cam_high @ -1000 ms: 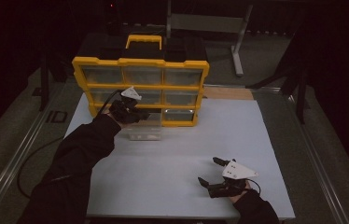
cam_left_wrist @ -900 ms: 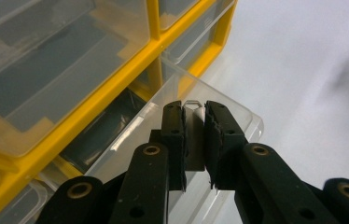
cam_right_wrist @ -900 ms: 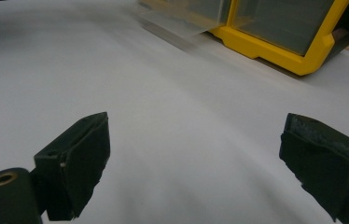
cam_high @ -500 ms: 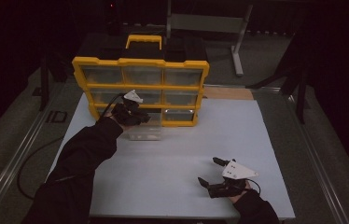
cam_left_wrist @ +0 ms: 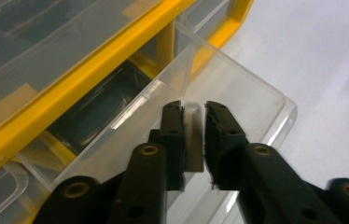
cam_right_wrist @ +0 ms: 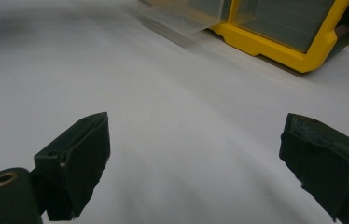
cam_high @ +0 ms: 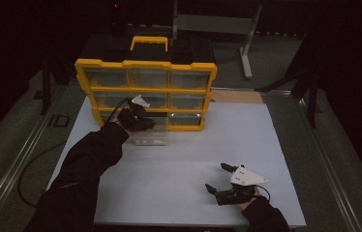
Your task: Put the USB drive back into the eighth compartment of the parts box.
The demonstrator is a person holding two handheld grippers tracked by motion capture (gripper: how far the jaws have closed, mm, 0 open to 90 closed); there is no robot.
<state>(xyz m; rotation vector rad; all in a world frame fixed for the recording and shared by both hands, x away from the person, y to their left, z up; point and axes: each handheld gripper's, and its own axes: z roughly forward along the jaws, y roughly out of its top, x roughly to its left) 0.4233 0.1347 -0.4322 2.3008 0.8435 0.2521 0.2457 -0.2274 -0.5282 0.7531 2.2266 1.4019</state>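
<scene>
Clear plastic drawer [cam_left_wrist: 219, 100] pulled partway out of yellow organizer's [cam_high: 146, 92] bottom row, resting on table.

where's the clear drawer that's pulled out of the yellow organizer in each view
High view: the clear drawer sits left of centre, jutting from the bottom row under the left hand-held gripper.
Left gripper view: it spans the middle, its front wall pinched between the jaws.
Right gripper view: a blurred clear edge at top centre.
Shared landmark: the yellow organizer.
</scene>
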